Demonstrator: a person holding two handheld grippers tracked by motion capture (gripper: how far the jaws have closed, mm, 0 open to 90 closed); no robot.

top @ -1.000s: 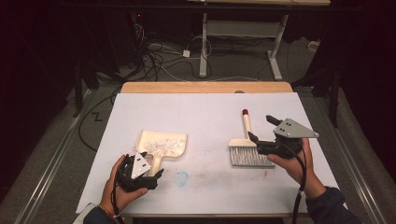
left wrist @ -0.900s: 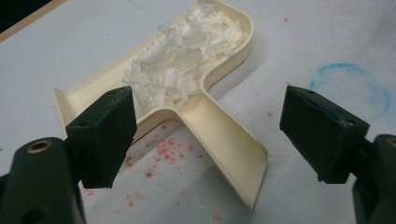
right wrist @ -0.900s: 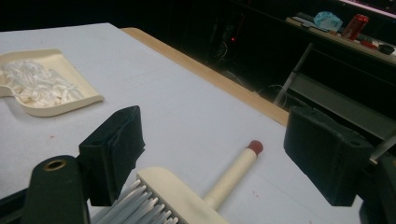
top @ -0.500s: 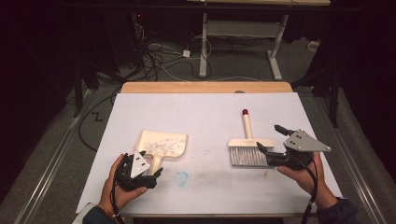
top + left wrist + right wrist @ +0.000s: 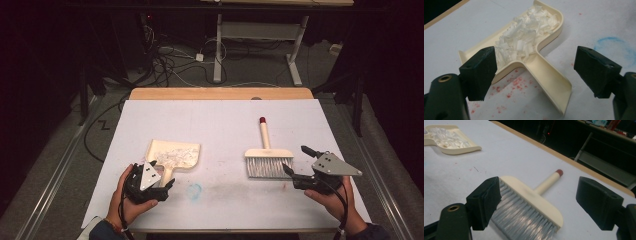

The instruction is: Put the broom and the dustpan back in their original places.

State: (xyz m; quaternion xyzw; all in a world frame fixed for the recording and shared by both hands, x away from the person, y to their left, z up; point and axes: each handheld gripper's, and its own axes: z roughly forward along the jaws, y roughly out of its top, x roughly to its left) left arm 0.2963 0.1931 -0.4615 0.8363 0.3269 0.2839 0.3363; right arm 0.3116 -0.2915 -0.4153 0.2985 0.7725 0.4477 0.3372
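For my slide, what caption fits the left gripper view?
Open left gripper straddling the handle of a cream dustpan filled with white shreds.

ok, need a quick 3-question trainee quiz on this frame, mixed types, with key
1. True or false: the dustpan holds white shreds.
2. Multiple choice: the brush lies with its red-tipped handle pointing
A. toward the person
B. toward the far edge of the table
C. toward the dustpan
3. Fill in: the left gripper has its jaws open on either side of the dustpan's ____.

Key
1. True; the shreds are piled in the pan.
2. B.
3. Handle; the right gripper, also open, holds nothing and faces the brush.
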